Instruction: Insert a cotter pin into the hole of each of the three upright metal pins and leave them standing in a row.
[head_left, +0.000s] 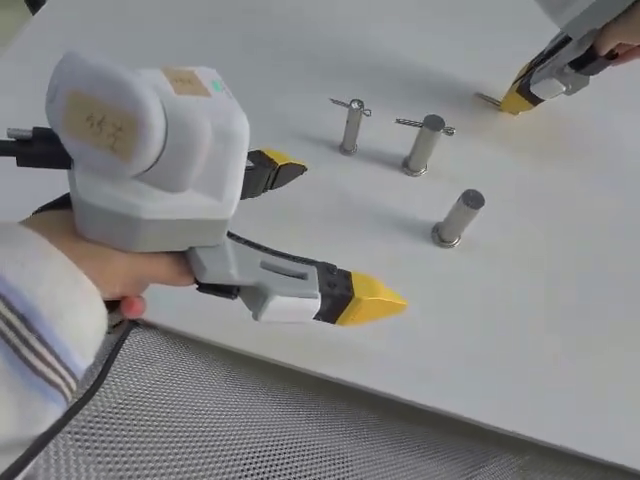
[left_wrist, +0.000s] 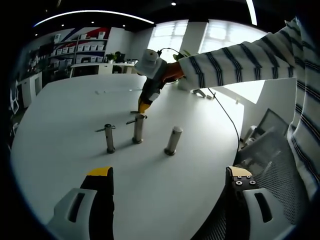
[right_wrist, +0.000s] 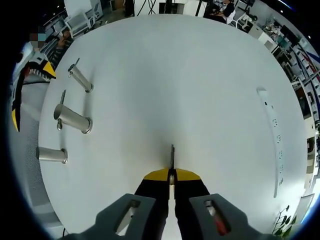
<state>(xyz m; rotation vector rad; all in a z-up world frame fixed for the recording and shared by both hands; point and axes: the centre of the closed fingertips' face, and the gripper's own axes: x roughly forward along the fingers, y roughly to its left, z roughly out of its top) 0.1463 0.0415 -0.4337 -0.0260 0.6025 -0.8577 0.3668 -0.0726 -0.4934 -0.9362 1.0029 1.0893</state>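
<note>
While clamping cotter pin (right_wrist: 172, 156) tight in right gripper (right_wrist: 171, 176) with left gripper (left_wrist: 168, 175) splayed open, carry to bare metal pin (right_wrist: 51, 155) well left of right jaws, level tip with its hole, push straight.

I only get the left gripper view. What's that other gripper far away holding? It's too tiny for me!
Observer: The right gripper is shut on a cotter pin, which sticks out past its yellow tips.
Child: Is it pointing at the metal pins?
Observer: No. In the right gripper view the three metal pins are off to its left, and the cotter pin points straight ahead over bare table.
Child: What's farther that way?
Observer: A long white power strip lies on the table, off to the right.
</note>
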